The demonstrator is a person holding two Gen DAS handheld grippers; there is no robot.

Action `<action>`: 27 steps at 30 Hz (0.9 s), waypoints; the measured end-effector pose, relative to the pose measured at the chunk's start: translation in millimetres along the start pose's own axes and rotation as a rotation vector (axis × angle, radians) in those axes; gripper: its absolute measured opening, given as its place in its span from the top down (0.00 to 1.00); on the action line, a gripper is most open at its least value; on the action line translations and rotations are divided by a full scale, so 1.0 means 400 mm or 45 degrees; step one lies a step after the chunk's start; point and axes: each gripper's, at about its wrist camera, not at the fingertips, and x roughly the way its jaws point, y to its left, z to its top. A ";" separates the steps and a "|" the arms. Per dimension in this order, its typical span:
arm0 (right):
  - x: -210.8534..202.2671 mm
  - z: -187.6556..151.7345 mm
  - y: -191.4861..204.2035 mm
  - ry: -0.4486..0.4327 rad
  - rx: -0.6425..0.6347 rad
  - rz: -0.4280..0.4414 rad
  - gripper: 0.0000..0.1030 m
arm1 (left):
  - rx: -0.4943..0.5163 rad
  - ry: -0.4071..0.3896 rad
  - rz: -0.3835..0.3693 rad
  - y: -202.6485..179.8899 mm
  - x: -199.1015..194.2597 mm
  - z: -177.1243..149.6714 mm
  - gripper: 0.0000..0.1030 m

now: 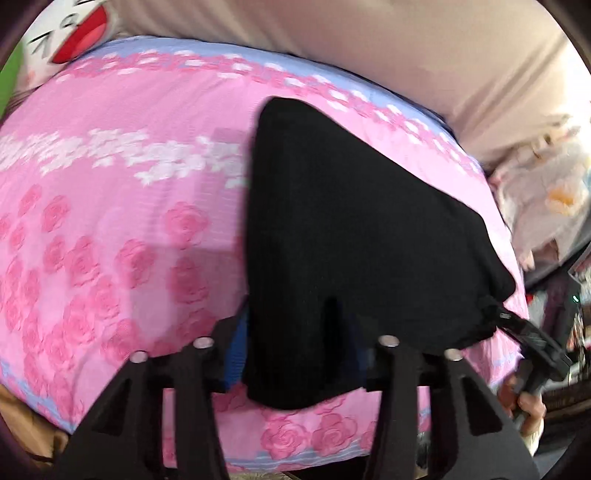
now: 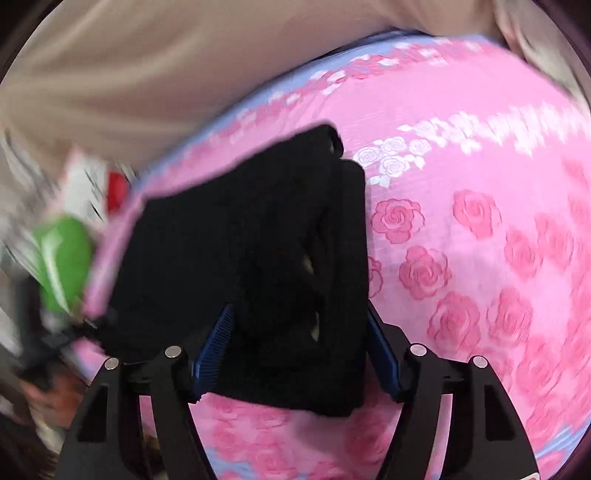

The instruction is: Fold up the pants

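Observation:
The black pants (image 1: 343, 240) are held up over a pink rose-patterned bed cover (image 1: 110, 221). My left gripper (image 1: 295, 354) is shut on the near edge of the pants, its blue pads (image 1: 236, 354) mostly hidden by the cloth. In the right wrist view the pants (image 2: 258, 258) hang folded in layers between the blue pads (image 2: 212, 354). My right gripper (image 2: 295, 362) is shut on that bunched edge. The right gripper also shows in the left wrist view (image 1: 532, 339), at the pants' right corner.
The pink cover (image 2: 480, 240) has a pale blue border. A beige curtain (image 1: 369, 44) hangs behind the bed. A cartoon-face pillow (image 1: 74, 33) lies at the far left. Light patterned bedding (image 1: 546, 192) and clutter lie at the right. A green object (image 2: 62, 258) is at the left.

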 end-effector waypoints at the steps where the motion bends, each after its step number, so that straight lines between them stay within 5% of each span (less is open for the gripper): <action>1: -0.031 0.010 0.011 -0.066 -0.015 -0.046 0.34 | 0.014 -0.075 0.082 -0.001 -0.031 0.002 0.54; 4: -0.094 0.041 0.087 -0.220 -0.206 -0.209 0.33 | 0.056 -0.301 0.294 -0.015 -0.102 0.014 0.22; 8: -0.051 0.077 0.110 -0.191 -0.217 -0.163 0.35 | 0.118 -0.411 0.422 -0.063 -0.118 0.025 0.16; 9: -0.021 0.078 0.116 -0.168 -0.223 -0.187 0.39 | 0.143 -0.413 0.441 -0.080 -0.109 0.024 0.15; 10: 0.007 0.073 0.112 -0.145 -0.231 -0.220 0.62 | 0.164 -0.408 0.457 -0.094 -0.100 0.021 0.15; 12: 0.040 0.056 0.120 -0.131 -0.260 -0.311 0.70 | 0.218 -0.380 0.489 -0.125 -0.075 0.006 0.15; 15: -0.031 0.046 0.154 -0.181 -0.283 -0.222 0.90 | 0.274 -0.338 0.515 -0.154 -0.036 0.010 0.15; 17: -0.097 0.042 0.184 -0.223 -0.301 -0.137 0.89 | 0.288 -0.326 0.519 -0.161 -0.019 0.007 0.15; 22: -0.050 0.017 0.134 -0.170 -0.312 -0.337 0.85 | 0.293 -0.296 0.521 -0.160 0.017 0.000 0.11; 27: -0.060 0.006 0.066 -0.214 -0.164 -0.320 0.63 | 0.289 -0.259 0.559 -0.142 0.040 -0.004 0.09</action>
